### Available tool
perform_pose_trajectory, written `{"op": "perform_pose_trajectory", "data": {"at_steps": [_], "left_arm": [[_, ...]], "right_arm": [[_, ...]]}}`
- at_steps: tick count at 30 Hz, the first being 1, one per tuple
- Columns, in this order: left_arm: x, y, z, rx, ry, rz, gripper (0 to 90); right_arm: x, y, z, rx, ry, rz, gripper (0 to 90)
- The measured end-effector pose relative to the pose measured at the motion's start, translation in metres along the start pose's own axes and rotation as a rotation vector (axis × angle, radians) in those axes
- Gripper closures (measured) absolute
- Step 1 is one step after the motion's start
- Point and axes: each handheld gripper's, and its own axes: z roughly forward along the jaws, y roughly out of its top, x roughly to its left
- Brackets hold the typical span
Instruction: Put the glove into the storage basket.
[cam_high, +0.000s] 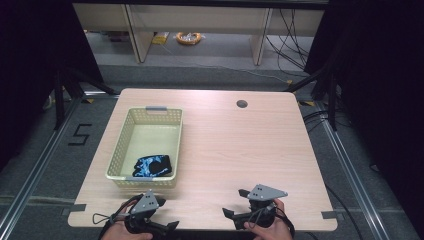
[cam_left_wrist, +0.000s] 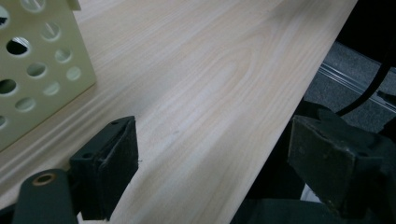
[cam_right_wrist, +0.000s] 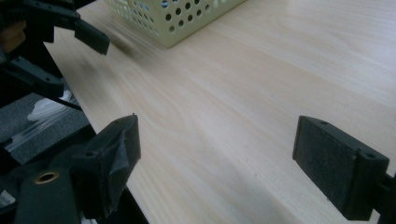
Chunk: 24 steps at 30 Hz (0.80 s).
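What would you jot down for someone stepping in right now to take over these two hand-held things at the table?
Left tool: open, holding nothing, at the near table edge just in front of the pale yellow perforated plastic basket.
Right tool: open, holding nothing, low over the light wooden table near its front edge, jaws pointing left.
A crumpled black and blue cloth item lies in the near end of the basket.
Done: the cloth item appears to be put away in the basket.
Left: nothing else shows on the table to pick up; probably only to pull both tools back.
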Motion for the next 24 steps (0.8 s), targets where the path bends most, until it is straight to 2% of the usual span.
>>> {"op": "perform_pose_trajectory", "data": {"at_steps": [1, 2, 3, 5, 6, 7, 8, 9, 10, 11, 12, 13, 14, 16, 17, 18, 19, 20, 22, 23, 24], "left_arm": [[-0.001, -0.001, 0.001, -0.014, -0.001, -0.014, 15.4], [-0.001, -0.001, 0.000, -0.012, -0.003, -0.016, 15.4], [-0.002, -0.002, 0.001, -0.021, -0.005, -0.037, 15.4], [0.000, -0.004, -0.002, 0.016, 0.007, -0.015, 15.4], [-0.001, -0.005, 0.000, -0.006, 0.005, -0.039, 15.4], [0.000, -0.006, -0.002, 0.014, 0.012, -0.016, 15.4], [0.000, -0.006, -0.003, 0.020, 0.011, -0.008, 15.4], [-0.001, -0.007, -0.001, 0.010, 0.010, -0.026, 15.4], [-0.001, -0.007, -0.002, 0.014, 0.013, -0.004, 15.4], [-0.002, -0.008, -0.001, 0.008, 0.010, -0.017, 15.4], [-0.004, -0.008, 0.000, 0.005, 0.006, -0.044, 15.4], [-0.003, -0.008, 0.000, 0.005, 0.011, -0.033, 15.4], [-0.002, -0.008, 0.000, 0.009, 0.014, -0.019, 15.4], [-0.001, -0.009, 0.000, 0.023, 0.021, -0.003, 15.4], [-0.002, -0.009, 0.001, 0.011, 0.021, -0.029, 15.4], [-0.001, -0.010, 0.001, 0.023, 0.020, -0.028, 15.5], [0.000, -0.010, 0.001, 0.034, 0.029, -0.021, 15.4], [-0.001, -0.010, 0.002, 0.026, 0.022, -0.031, 15.4], [0.000, -0.010, 0.002, 0.030, 0.022, -0.013, 15.4], [0.000, -0.010, 0.002, 0.031, 0.028, -0.026, 15.4], [0.000, -0.009, 0.002, 0.035, 0.034, -0.017, 15.4]], "right_arm": [[0.000, -0.003, 0.000, 0.009, -0.002, -0.014, 15.9], [0.002, -0.004, 0.000, 0.006, -0.009, -0.003, 15.9], [0.001, -0.005, 0.000, 0.016, -0.005, -0.018, 15.9], [0.002, -0.008, -0.001, 0.029, -0.016, -0.038, 15.9], [0.002, -0.009, -0.001, 0.035, -0.008, -0.041, 15.9], [0.002, -0.010, -0.001, 0.040, -0.020, -0.050, 15.9], [0.002, -0.012, -0.002, 0.041, -0.020, -0.053, 16.0], [0.002, -0.013, -0.001, 0.037, -0.015, -0.055, 16.0], [0.002, -0.013, -0.003, 0.047, -0.011, -0.043, 16.0], [0.002, -0.014, -0.004, 0.044, -0.035, -0.040, 16.0], [0.001, -0.015, -0.005, 0.045, -0.020, -0.035, 16.0], [0.000, -0.015, -0.005, 0.052, -0.005, -0.045, 16.0], [0.001, -0.017, -0.006, 0.050, -0.031, -0.033, 16.0], [0.000, -0.019, -0.007, 0.070, -0.042, -0.036, 16.0], [0.001, -0.020, -0.007, 0.073, -0.048, -0.028, 16.0], [0.003, -0.021, -0.007, 0.089, -0.037, -0.019, 16.0], [0.002, -0.021, -0.006, 0.089, -0.039, -0.036, 16.1], [0.001, -0.021, -0.005, 0.082, -0.043, -0.051, 16.1], [0.001, -0.022, -0.005, 0.091, -0.032, -0.048, 16.1], [0.001, -0.022, -0.004, 0.102, -0.017, -0.049, 16.1], [0.001, -0.022, -0.005, 0.101, -0.040, -0.049, 16.1]]}}
